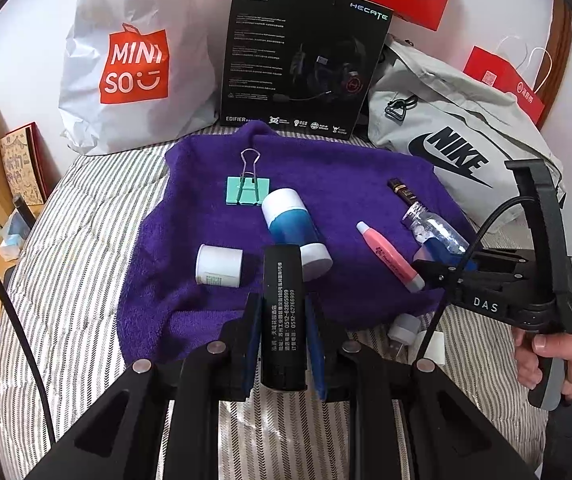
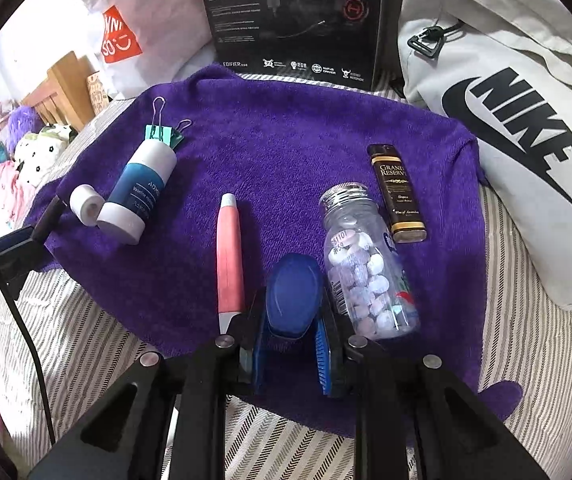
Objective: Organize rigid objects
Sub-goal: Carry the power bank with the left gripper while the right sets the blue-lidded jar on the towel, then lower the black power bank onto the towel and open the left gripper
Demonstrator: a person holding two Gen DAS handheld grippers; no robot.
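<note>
A purple towel (image 1: pixel 325 176) (image 2: pixel 286 140) lies on the striped bed. My left gripper (image 1: pixel 284 336) is shut on a black box with white print (image 1: pixel 282 312), held over the towel's near edge. My right gripper (image 2: pixel 291 332) (image 1: pixel 443 270) is shut on a blue oval object (image 2: pixel 293 296) low over the towel. On the towel lie a green binder clip (image 1: pixel 247 190) (image 2: pixel 162 133), a blue and white tube (image 1: pixel 295 232) (image 2: pixel 138 192), a white jar (image 1: pixel 219 266) (image 2: pixel 86 204), a pink pen (image 1: pixel 391 256) (image 2: pixel 230 256), a clear pill bottle (image 1: pixel 433 226) (image 2: pixel 367 268) and a brown bar (image 1: pixel 403 192) (image 2: pixel 397 192).
A Miniso bag (image 1: pixel 134 60), a black headset box (image 1: pixel 301 56) and a grey Nike bag (image 1: pixel 453 136) (image 2: pixel 517 128) stand along the towel's far side. Small white items (image 1: pixel 417 334) lie on the striped cover (image 1: pixel 78 240) near the towel's right front corner. Red boxes (image 1: pixel 501 80) are behind.
</note>
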